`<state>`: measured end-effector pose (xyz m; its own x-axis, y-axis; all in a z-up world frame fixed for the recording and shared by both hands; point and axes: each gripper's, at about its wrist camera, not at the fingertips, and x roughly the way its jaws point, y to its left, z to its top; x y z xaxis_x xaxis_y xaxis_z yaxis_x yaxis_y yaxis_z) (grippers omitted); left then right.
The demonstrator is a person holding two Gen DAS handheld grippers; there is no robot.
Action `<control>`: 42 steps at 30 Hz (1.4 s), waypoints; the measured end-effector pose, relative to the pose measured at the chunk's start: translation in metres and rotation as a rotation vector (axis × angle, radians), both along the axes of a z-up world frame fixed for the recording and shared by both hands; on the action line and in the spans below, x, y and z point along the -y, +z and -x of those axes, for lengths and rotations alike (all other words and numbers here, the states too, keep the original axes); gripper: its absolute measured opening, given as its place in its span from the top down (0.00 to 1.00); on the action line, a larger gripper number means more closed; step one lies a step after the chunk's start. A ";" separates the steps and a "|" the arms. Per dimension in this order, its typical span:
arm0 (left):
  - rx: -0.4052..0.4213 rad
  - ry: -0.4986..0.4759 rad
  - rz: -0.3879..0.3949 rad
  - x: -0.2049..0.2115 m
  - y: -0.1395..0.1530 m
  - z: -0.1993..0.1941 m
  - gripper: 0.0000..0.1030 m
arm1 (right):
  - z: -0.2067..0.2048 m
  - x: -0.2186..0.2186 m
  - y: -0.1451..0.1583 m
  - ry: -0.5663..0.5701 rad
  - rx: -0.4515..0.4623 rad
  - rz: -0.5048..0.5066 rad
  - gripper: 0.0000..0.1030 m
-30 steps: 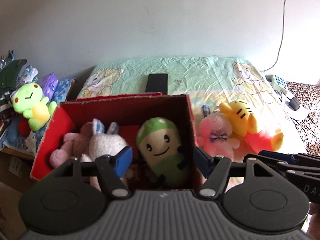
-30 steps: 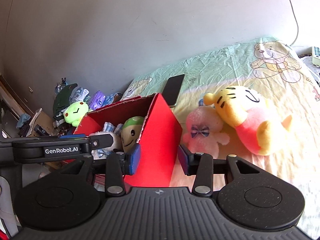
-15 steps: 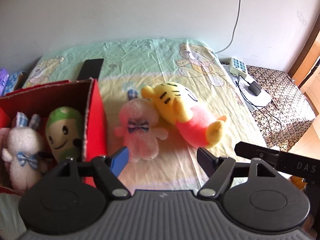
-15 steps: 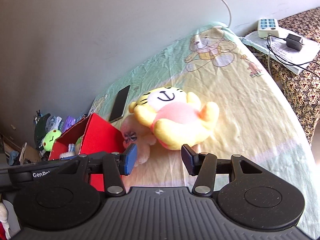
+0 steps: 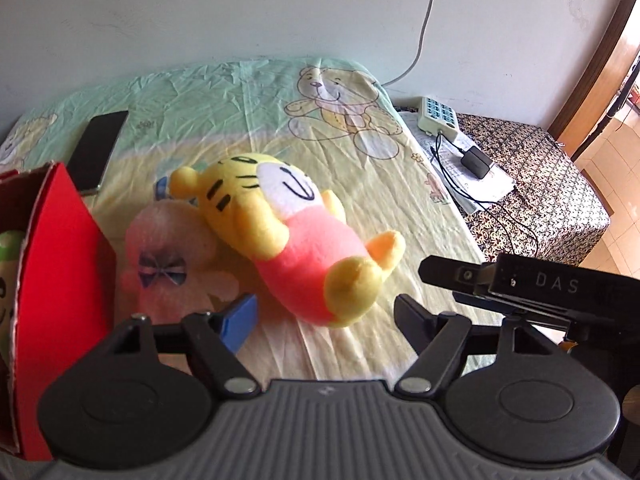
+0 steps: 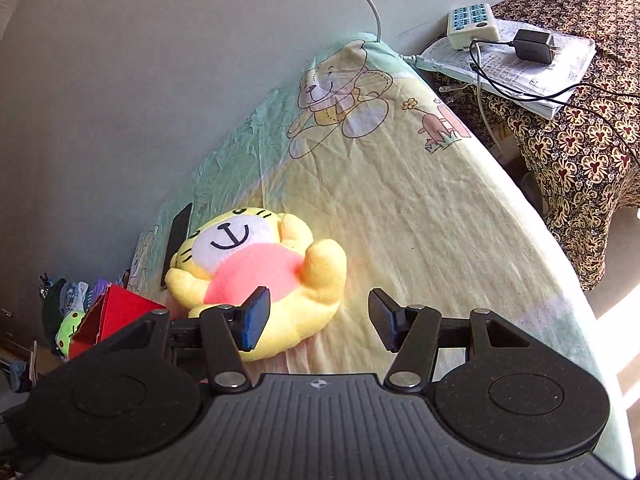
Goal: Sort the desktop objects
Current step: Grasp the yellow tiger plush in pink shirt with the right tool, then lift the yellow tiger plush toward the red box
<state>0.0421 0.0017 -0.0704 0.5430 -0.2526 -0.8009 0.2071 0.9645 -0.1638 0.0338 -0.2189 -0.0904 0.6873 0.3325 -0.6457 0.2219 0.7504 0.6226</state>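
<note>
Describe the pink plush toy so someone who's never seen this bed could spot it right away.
On the bed sheet printed with bears, find the red box at the left. The pink plush toy lies beside its wall, against the yellow tiger plush. Unlike the tiger, it is pale pink all over and wears a blue checked bow.

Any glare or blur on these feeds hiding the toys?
Left wrist view: sunlight washes out the pink plush, softening its outline; the tiger plush is sharp. Right wrist view: blown-out glare only at the floor edge, fisheye bends the bed.
</note>
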 end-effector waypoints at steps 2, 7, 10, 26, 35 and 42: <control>0.016 -0.010 -0.007 0.005 -0.002 -0.003 0.28 | -0.009 0.003 -0.008 -0.012 -0.010 -0.041 0.43; 0.010 -0.054 -0.037 0.018 -0.012 -0.014 0.50 | -0.031 0.003 -0.022 -0.007 -0.012 -0.056 0.43; 0.000 -0.049 -0.045 0.019 -0.019 -0.021 0.55 | -0.043 0.003 -0.031 -0.001 -0.022 -0.065 0.43; 0.020 -0.100 -0.050 0.005 -0.009 -0.003 0.71 | -0.029 0.000 -0.025 0.108 -0.036 -0.102 0.74; 0.000 -0.224 -0.018 -0.009 -0.006 0.055 0.72 | 0.025 -0.017 -0.010 0.195 -0.071 -0.057 0.74; -0.063 -0.269 0.026 -0.033 -0.020 0.091 0.72 | 0.066 -0.040 -0.016 0.310 -0.138 -0.020 0.74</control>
<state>-0.0491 0.0343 -0.0906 0.4032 -0.4021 -0.8220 0.4436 0.8716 -0.2087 -0.0327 -0.1789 -0.1060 0.4577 0.5256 -0.7171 0.0682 0.7834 0.6178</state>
